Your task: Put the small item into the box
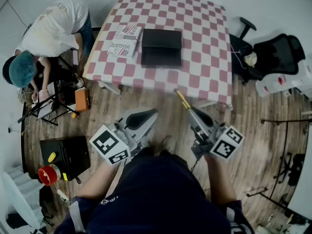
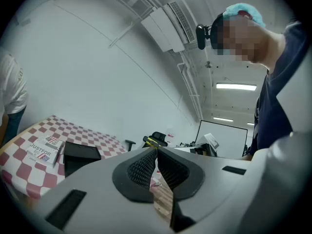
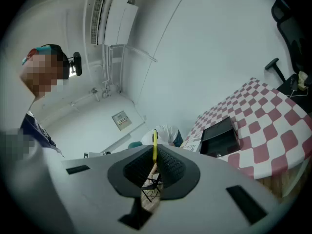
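Two grippers were held low in front of the wearer's body, above the wooden floor [image 1: 146, 99] and short of the table [image 1: 204, 57] with its red-and-white checked cloth. The right gripper [image 1: 190, 109] had its jaws clamped on a thin yellow stick [image 1: 182, 99]. It pinched the stick near one end, so the rest stuck out past the tips toward the table edge. In the right gripper view the stick stood upright between the black ribbed pads [image 3: 170, 167].

The left gripper [image 1: 152, 112] had its jaws pressed together, tips touching, with nothing between them. It sat near the right one, and the left gripper view showed the yellow stick beyond its tips.

The black box [image 1: 161, 47] lay on the checked cloth toward the table's left half, well apart from both grippers and from the stick. Just beside it, on its left, lay printed booklets [image 1: 123, 40].

Left of the table, a person in a white shirt [image 1: 56, 23] and teal cap bent over some gear on the floor. A black case [image 1: 66, 156] sat nearer the wearer. A black office chair [image 1: 273, 55] stood to the right of the table.
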`<state>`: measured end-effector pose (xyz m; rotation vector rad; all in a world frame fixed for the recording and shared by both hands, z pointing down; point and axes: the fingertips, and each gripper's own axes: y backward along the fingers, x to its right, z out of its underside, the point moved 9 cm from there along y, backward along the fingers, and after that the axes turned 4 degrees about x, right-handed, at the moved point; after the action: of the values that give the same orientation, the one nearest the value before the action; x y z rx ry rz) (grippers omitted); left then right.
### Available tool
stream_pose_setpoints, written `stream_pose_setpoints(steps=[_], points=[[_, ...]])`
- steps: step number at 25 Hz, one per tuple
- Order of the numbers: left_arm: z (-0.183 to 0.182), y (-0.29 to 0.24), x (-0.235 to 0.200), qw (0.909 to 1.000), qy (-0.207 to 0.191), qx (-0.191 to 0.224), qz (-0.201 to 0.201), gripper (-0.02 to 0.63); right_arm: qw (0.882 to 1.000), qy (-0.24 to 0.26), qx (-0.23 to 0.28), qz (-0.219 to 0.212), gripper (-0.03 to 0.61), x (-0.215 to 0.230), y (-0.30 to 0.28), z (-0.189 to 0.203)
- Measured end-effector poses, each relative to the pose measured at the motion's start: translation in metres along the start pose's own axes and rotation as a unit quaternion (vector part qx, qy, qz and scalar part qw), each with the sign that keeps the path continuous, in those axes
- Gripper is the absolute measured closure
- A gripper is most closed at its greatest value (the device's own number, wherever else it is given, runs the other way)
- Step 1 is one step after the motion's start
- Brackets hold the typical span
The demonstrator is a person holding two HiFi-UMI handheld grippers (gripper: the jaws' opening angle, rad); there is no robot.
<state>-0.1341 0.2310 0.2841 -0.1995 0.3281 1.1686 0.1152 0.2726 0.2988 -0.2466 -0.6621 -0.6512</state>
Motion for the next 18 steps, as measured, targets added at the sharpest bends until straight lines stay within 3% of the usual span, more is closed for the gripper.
stream_pose_setpoints(steps=[18], points=[[0.006,-0.021,0.027,0.9998,-0.008,0.002,-0.020,0.572,1.000,-0.006,-0.013,-0.026,0.543,0.014,0.022,-0.008]])
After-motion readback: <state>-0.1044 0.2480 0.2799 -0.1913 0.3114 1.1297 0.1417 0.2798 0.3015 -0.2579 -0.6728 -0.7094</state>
